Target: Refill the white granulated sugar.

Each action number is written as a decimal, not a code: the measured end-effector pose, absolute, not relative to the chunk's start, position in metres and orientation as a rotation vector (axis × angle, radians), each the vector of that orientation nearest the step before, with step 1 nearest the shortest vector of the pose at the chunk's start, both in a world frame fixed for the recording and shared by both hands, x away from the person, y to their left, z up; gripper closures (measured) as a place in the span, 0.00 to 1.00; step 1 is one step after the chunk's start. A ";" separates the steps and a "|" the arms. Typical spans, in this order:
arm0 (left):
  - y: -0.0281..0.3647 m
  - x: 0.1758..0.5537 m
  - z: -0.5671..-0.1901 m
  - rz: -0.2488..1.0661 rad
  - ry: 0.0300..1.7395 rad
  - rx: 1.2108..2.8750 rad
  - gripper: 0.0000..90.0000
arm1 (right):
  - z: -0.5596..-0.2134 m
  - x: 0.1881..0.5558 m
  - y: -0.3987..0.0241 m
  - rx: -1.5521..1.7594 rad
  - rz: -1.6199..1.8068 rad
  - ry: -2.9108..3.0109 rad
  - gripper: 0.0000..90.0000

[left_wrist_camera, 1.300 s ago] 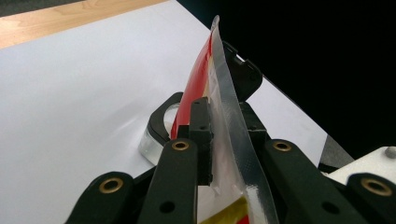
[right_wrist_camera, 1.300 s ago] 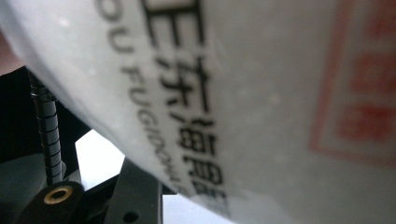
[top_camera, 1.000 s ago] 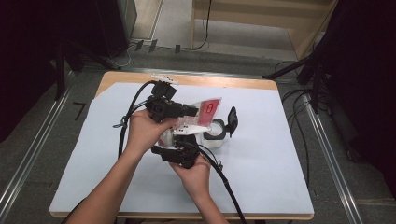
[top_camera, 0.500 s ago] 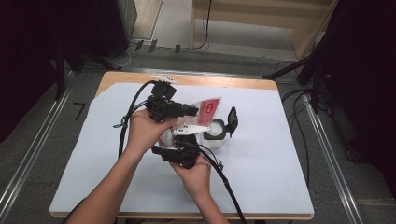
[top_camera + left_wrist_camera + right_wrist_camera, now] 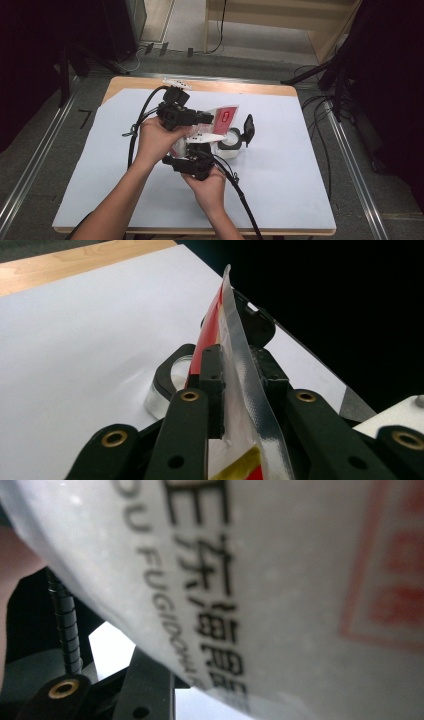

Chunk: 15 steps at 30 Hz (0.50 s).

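Note:
A red and white plastic pouch [image 5: 223,116] is held tilted over a small clear container [image 5: 228,146] whose black lid [image 5: 247,127] stands flipped open to the right. My left gripper [image 5: 207,119] pinches the pouch's clear sealed edge [image 5: 239,347] from the left. Its jaws have just been opening a little, with the pouch still pressed between the pads [image 5: 212,385]. My right gripper [image 5: 200,149] reaches up from the near side to the pouch's lower part. In the right gripper view the pouch's printed white face [image 5: 280,580] lies close against a black jaw.
A white sheet [image 5: 295,165] covers the wooden table [image 5: 250,88]. Both forearms come in from the bottom, and black cables [image 5: 240,195] trail from the grippers over the near and left side. Beyond the table edges are a grey floor and dark stands.

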<state>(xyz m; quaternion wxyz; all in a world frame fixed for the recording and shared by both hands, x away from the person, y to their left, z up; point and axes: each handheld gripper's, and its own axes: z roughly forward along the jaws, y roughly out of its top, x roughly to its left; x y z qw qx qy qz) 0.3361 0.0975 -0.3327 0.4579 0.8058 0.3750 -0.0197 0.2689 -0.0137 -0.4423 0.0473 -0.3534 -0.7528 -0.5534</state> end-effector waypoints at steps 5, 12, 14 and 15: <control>0.096 0.336 -0.332 -0.043 0.921 1.983 0.86 | -0.440 0.270 -0.016 -1.078 -1.678 -2.284 0.68; 0.096 0.335 -0.331 -0.032 0.918 1.992 0.86 | -0.439 0.269 -0.016 -1.082 -1.683 -2.282 0.68; 0.095 0.335 -0.332 -0.033 0.918 1.986 0.86 | -0.440 0.269 -0.016 -1.081 -1.686 -2.284 0.67; 0.095 0.335 -0.332 -0.030 0.915 1.989 0.86 | -0.440 0.269 -0.016 -1.083 -1.686 -2.283 0.67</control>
